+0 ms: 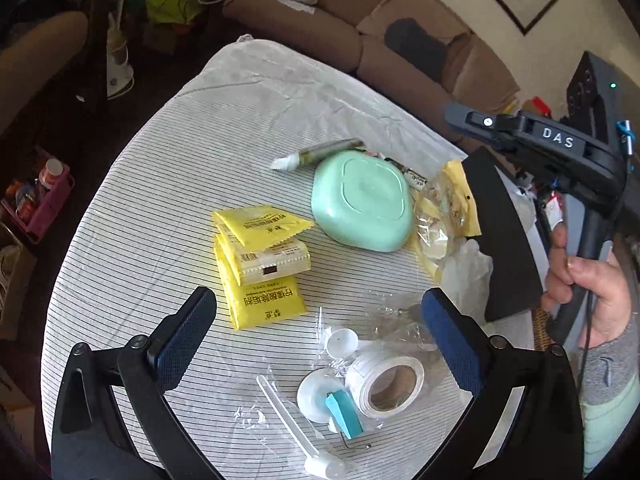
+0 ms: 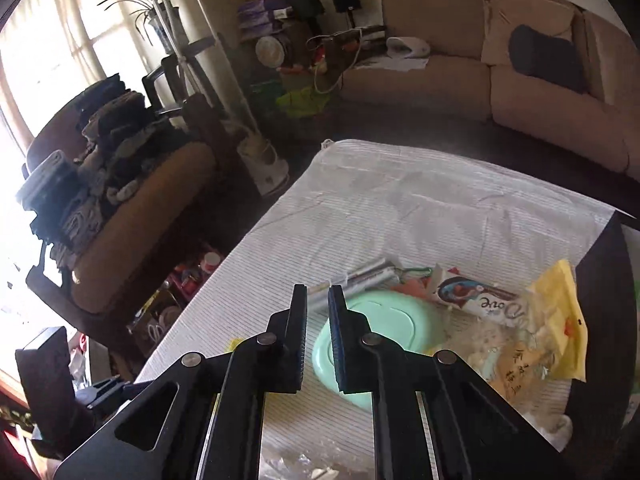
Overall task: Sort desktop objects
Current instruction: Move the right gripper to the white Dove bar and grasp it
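My left gripper (image 1: 320,304) is open and empty above the striped tablecloth (image 1: 160,200). Between and below its fingers lie a roll of white tape (image 1: 386,386), a white disc with a teal clip (image 1: 332,400) and a white plastic stick (image 1: 288,416). Yellow sachets (image 1: 260,264) lie just ahead, and a mint green box (image 1: 362,200) beyond them. My right gripper (image 2: 318,296) is nearly shut with nothing between its fingers, held above the mint green box (image 2: 380,332). The right gripper also shows in the left wrist view (image 1: 452,114), held in a hand.
A grey marker (image 1: 316,154) lies behind the green box. A yellow snack bag (image 2: 532,344) and a chocolate wrapper (image 2: 472,296) lie at the right. A black board (image 1: 504,232) stands at the table's right edge. A sofa (image 2: 440,76) is behind the table.
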Motion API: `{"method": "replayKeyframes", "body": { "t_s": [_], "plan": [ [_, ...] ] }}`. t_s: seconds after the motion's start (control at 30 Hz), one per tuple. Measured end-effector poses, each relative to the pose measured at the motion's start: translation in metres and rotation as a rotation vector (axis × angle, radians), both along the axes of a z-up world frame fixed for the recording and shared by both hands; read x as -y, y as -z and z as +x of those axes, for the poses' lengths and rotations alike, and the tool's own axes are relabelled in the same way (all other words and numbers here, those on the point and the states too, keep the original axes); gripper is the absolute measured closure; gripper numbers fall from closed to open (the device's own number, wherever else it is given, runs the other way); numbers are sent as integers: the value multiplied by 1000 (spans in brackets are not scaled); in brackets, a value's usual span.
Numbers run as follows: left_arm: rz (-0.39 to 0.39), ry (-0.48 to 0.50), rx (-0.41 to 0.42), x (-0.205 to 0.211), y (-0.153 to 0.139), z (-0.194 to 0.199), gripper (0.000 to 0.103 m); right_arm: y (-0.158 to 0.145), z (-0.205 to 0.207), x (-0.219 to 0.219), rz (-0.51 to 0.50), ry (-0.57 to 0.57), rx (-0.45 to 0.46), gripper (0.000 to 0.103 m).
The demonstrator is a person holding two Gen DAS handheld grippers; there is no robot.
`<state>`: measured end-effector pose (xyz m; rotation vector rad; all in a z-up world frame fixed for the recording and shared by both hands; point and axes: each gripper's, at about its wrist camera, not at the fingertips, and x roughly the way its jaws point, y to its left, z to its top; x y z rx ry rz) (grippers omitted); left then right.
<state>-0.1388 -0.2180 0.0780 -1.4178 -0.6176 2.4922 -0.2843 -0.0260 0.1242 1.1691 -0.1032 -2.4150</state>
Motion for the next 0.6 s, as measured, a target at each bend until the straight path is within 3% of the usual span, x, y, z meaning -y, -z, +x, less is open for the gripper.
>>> {"method": "replayKeyframes", "body": {
  "t_s": [0.2, 0.33, 0.43, 0.53, 0.6],
  "plan": [
    [18, -8, 30, -5, 5, -1, 0, 0, 12, -36, 44, 75, 10, 90],
    [46, -38, 50, 3, 10, -3, 0, 15, -1, -55, 112, 129, 38, 74],
    [72, -47, 47, 6, 10, -5, 0, 31, -27, -57, 222, 124, 54, 64],
    [87, -45, 45, 4, 11, -7, 0, 57, -63, -60, 316, 109, 132, 54],
    [88, -47, 48, 2, 12, -9, 0, 75, -86, -60, 399, 118, 178, 53]
  ]
}}
